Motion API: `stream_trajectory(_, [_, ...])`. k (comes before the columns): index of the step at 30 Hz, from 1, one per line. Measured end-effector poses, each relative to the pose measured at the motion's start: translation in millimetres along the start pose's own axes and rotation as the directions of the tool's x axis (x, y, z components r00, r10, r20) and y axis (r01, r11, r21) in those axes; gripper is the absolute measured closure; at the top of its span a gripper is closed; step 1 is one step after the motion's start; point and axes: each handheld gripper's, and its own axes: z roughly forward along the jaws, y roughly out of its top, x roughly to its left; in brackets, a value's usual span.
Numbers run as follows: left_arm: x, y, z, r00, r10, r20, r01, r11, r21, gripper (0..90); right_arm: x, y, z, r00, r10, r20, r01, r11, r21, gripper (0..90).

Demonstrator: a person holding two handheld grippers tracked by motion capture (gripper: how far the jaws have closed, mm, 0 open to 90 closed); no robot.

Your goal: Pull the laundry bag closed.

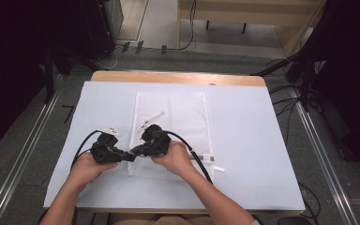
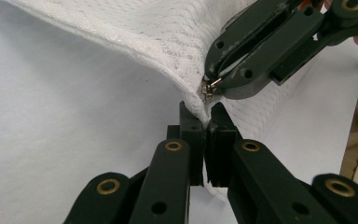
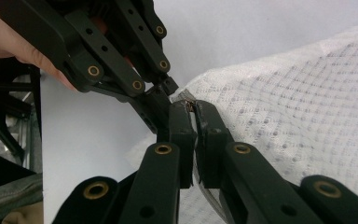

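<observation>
Here the white mesh bag [image 1: 168, 124] lies flat on the counter [image 1: 243, 140], its near left corner lifted. The left hand-held gripper [image 2: 205, 123] is clamped on the bag's edge; the right hand-held gripper [image 3: 193, 112] is closed on the zipper pull [image 2: 208, 88]. Judged step: unzipping. Anchor the fabric taut and draw the pull straight along the seam.
</observation>
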Motion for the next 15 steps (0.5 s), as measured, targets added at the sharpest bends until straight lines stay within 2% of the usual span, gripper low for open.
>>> stream_trajectory(4, [-1.5,0.8,0.6,0.9999,-0.004,0.011,0.004,0.9999,0.010,88.5,-0.4,-2.5,-1.0,0.9999,-0.010,0.005,0.010,1.000,-0.009,88.4])
stream_trajectory(7, [-5.1,2.3,0.1,0.9998,0.018,-0.010,-0.018,0.9997,0.014,88.9,0.4,-6.2,-2.2,0.9993,-0.034,0.017,0.034,0.999,-0.013,88.5])
stream_trajectory(10, [-5.8,3.1,-1.2,0.9997,0.017,-0.017,-0.017,0.9998,0.004,89.1,1.2,-7.8,-4.2,0.9984,-0.043,0.035,0.045,0.999,-0.030,88.5])
stream_trajectory(12, [-5.7,2.6,-1.2,0.9999,0.012,-0.012,-0.012,0.9999,0.010,89.1,0.9,-8.7,-4.3,0.9980,-0.047,0.043,0.048,0.999,-0.019,88.6])
stream_trajectory(15, [-6.0,2.0,-0.9,0.9998,0.014,-0.011,-0.014,0.9998,0.013,89.1,-1.6,-11.2,-3.9,0.9989,-0.039,0.028,0.039,0.999,-0.016,88.5])
